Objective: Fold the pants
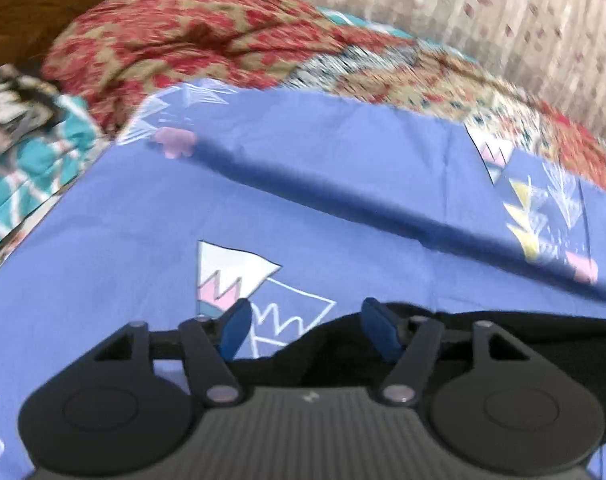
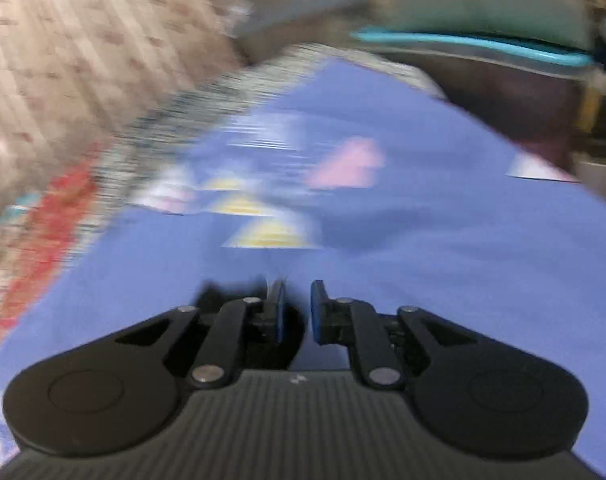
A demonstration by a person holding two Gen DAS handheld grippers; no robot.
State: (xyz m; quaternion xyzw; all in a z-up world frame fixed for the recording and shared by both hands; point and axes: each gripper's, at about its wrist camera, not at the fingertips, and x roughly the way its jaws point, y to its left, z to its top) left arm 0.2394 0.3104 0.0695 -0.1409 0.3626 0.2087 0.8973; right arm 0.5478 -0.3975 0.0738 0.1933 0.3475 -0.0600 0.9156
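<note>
Fingers of the left hand-held gripper (image 1: 305, 330) stand wide apart, holding nothing; black pants (image 1: 483, 344) lie beneath and beyond its right finger on a blue patterned sheet (image 1: 343, 184). The right hand-held gripper (image 2: 297, 312) shows a narrow gap, nothing visibly gripped. Its view is badly blurred and shows no pants, only sheet.

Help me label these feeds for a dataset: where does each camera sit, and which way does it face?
Left wrist: on the left tongs, facing forward over black pants, its blue-padded fingers spread.
Right wrist: on the right tongs, facing along its fingers, which stand close with a small gap; heavily blurred.
Shared: the blue patterned bedsheet and the beige curtain.
</note>
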